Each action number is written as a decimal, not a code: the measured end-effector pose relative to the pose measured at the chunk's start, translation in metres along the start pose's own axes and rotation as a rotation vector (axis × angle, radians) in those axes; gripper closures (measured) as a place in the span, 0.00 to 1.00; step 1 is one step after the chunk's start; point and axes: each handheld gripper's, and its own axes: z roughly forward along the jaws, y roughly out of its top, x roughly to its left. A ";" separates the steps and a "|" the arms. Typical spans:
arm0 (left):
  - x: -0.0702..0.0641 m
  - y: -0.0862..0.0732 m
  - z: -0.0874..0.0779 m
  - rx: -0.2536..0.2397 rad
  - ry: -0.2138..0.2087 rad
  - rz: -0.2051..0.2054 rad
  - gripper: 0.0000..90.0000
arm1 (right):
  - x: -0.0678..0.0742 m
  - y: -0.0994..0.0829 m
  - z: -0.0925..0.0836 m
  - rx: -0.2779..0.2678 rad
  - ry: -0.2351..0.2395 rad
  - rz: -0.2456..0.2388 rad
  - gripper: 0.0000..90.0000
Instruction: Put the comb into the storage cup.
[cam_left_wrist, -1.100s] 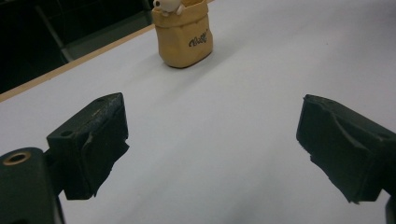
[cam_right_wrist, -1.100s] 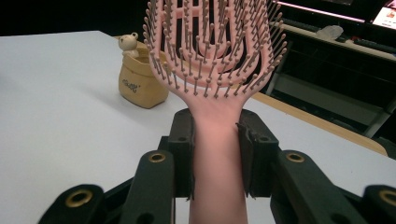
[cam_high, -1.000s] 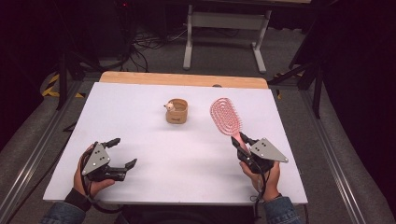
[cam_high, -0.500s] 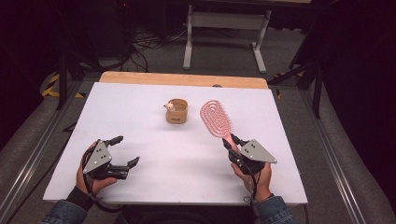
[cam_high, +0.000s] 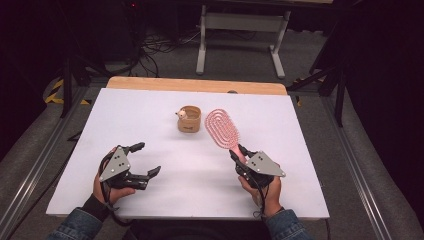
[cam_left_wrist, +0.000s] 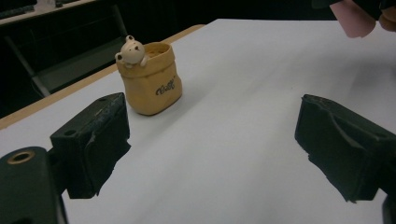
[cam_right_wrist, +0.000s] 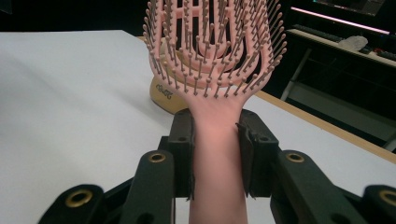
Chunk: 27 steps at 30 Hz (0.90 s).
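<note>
A pink hairbrush (cam_high: 223, 129) is held by its handle in my right gripper (cam_high: 240, 154), bristle head pointing away toward the table's far side. In the right gripper view both pads (cam_right_wrist: 183, 140) press on the handle of the hairbrush (cam_right_wrist: 212, 51). A small tan pot (cam_high: 189, 119) with a bear figure on its rim stands mid-table, just left of the brush head. My left gripper (cam_high: 145, 159) hovers over the near left of the white table (cam_high: 150, 105), jaws wide apart with nothing between them. The left gripper view has the tan pot (cam_left_wrist: 148, 79) ahead of my left gripper (cam_left_wrist: 212, 149), to its left.
A wooden strip (cam_high: 195, 85) runs along the table's far edge. Beyond it stand a grey metal frame (cam_high: 240, 30) and cables on the dark floor. White tabletop stretches between the two grippers.
My right gripper has carried the hairbrush leftward, bringing its head close beside the tan pot. My left gripper has shifted slightly right and up, still open.
</note>
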 end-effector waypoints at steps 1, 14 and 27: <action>-0.001 0.003 0.003 -0.004 -0.003 -0.002 0.13 | 0.001 0.000 0.000 0.000 0.000 0.002 0.77; -0.012 0.026 0.030 -0.015 -0.076 -0.005 0.17 | 0.017 0.005 0.010 -0.023 0.014 -0.015 0.77; -0.019 0.047 0.063 -0.031 -0.175 -0.096 0.17 | 0.028 0.004 0.016 -0.034 0.028 -0.042 0.77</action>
